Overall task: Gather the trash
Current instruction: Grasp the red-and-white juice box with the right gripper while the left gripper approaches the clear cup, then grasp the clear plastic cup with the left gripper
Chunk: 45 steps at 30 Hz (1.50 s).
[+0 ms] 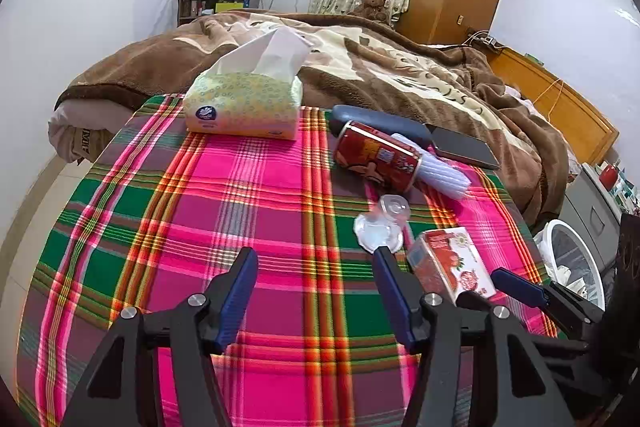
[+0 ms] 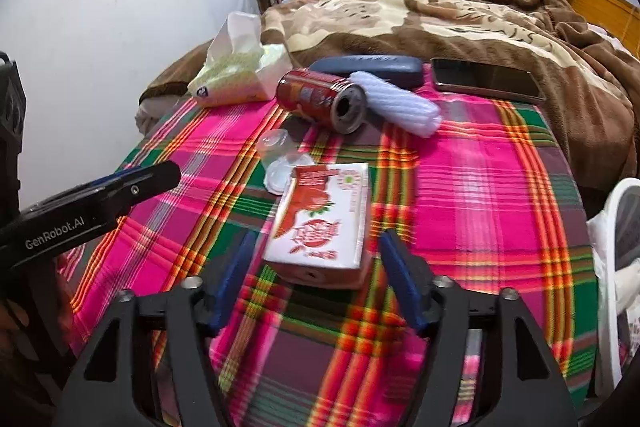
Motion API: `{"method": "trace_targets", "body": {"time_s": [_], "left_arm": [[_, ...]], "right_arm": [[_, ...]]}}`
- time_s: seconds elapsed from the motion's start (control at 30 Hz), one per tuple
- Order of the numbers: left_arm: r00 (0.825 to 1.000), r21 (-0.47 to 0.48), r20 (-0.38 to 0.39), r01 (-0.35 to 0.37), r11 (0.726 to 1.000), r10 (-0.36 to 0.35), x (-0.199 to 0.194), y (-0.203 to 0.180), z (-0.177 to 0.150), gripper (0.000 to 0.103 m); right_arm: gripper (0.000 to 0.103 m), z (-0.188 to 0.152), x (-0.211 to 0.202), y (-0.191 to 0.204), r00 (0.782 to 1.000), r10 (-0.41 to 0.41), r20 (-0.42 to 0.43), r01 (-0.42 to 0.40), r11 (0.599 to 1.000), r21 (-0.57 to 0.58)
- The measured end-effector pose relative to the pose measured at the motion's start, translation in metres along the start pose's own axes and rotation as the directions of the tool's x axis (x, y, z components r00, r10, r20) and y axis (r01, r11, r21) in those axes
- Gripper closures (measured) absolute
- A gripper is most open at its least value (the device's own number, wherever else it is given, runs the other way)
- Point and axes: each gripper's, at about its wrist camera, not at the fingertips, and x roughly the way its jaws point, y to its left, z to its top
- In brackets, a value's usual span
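The right gripper (image 2: 314, 279) is nearest to us, its fingers wide apart, one on each side of the red-and-white juice carton (image 2: 320, 217), which lies flat on the plaid cloth (image 2: 500, 187). The fingers do not touch it yet, so I judge that the grasp is only being prepared. The left gripper (image 1: 316, 283) hangs over a bare part of the cloth, also with fingers spread and nothing between them.

Just behind the carton lies a small clear plastic cup (image 2: 276, 143) on its side with its lid (image 2: 286, 169) beside it. Further back is the red can (image 2: 322, 101), tipped over, touching a white ribbed roll (image 2: 400, 107). Whether that roll is trash I cannot say.

At the far edge are a tissue pack (image 1: 244, 105), a dark blue case (image 1: 380, 123) and a phone (image 1: 464, 147), which seem things to keep.

The white bin (image 1: 576, 263) stands off the right edge of the table. Some pale pieces may lie inside, but the view is poor there. All the evident trash is on the table, so the task appears to be near its beginning.
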Motion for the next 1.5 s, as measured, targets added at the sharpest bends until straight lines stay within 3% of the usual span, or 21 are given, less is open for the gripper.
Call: {"method": "trace_targets", "body": {"time_s": [0.27, 0.4, 0.47, 0.8, 1.5], "left_arm": [[1.0, -0.013, -0.02, 0.023, 1.0, -0.024, 0.011, 0.01, 0.006, 0.043], [0.998, -0.002, -0.039, 0.039, 0.999, -0.039, 0.021, 0.004, 0.008, 0.043], [0.998, 0.007, -0.049, 0.05, 0.999, -0.05, 0.026, -0.001, 0.01, 0.043], [0.99, 0.044, -0.091, 0.108, 0.993, -0.104, 0.055, -0.029, 0.016, 0.043], [0.994, 0.133, -0.107, 0.054, 0.99, -0.04, 0.105, -0.056, 0.021, 0.045]], "right_arm": [[0.03, 0.005, 0.018, 0.001, 0.992, -0.117, -0.041, 0.116, 0.993, -0.03], [0.031, 0.007, 0.018, -0.01, 0.991, -0.127, -0.043, 0.126, 0.992, -0.009], [0.044, 0.008, 0.017, -0.014, 0.99, -0.139, -0.038, 0.139, 0.99, 0.0], [0.045, 0.01, 0.013, -0.033, 0.981, -0.192, -0.012, 0.193, 0.981, 0.036], [0.045, 0.012, 0.014, -0.053, 0.986, -0.169, -0.006, 0.169, 0.981, 0.098]]}}
